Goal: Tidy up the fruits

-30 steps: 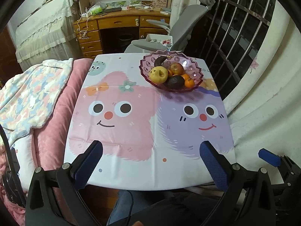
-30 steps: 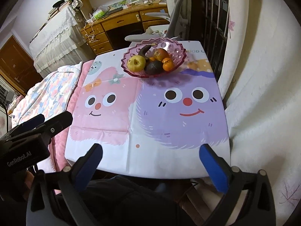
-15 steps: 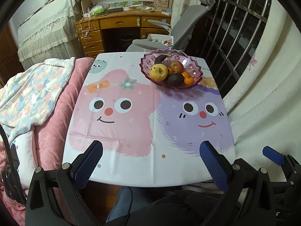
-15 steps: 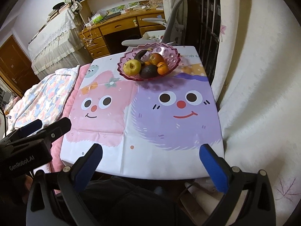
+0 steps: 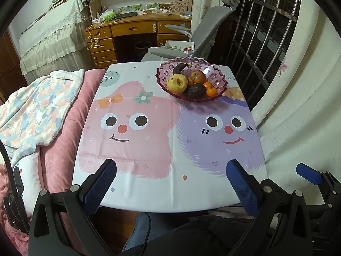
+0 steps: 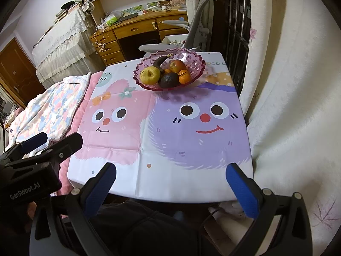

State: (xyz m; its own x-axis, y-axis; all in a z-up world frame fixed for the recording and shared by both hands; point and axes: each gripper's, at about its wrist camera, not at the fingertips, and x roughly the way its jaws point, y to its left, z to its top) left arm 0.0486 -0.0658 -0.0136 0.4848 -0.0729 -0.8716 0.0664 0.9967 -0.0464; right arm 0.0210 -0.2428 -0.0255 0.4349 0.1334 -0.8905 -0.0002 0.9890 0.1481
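— Six fruits, or so it seems; list them, please.
— One pink scalloped bowl (image 5: pixel 162 79) at the table's far edge, right of centre. Inside: one yellow pear (image 5: pixel 177 83) at front left; one dark avocado (image 5: pixel 195 90) at front, touching the pear; one orange (image 5: pixel 211 91) at front right beside the avocado; one red apple (image 5: pixel 198 76) behind them; one blackened banana (image 5: pixel 178 68) at the back, curving up toward the rim. A second orange (image 5: pixel 189 81) shows only as a sliver between pear and apple.
— Surface?
— One table under a cloth (image 5: pixel 170 183) printed with two fuzzy faces, pink at left, purple at right. Nothing lies on it but the bowl.
— Tools?
— Left gripper (image 5: pixel 170 183): jaws spread wide, blue pads (image 5: pixel 100 184) bare, hanging over the near edge of the table, well apart from the bowl. Right gripper (image 6: pixel 170 183): likewise wide and holding nothing, over the same near edge, to the right of the left one. Each shows at the margin of the other's view.
— Surroundings?
— One pink bed (image 5: pixel 61 128) with a patterned blanket (image 5: pixel 32 111) against the table's left side. One grey chair (image 5: pixel 204 32) just behind the bowl. One wooden desk (image 5: pixel 132 32), cluttered, beyond it. One barred window (image 5: pixel 266 32) and pale curtain (image 5: pixel 298 85) on the right. Dark-clothed legs (image 6: pixel 132 224) of the person show below the table edge.
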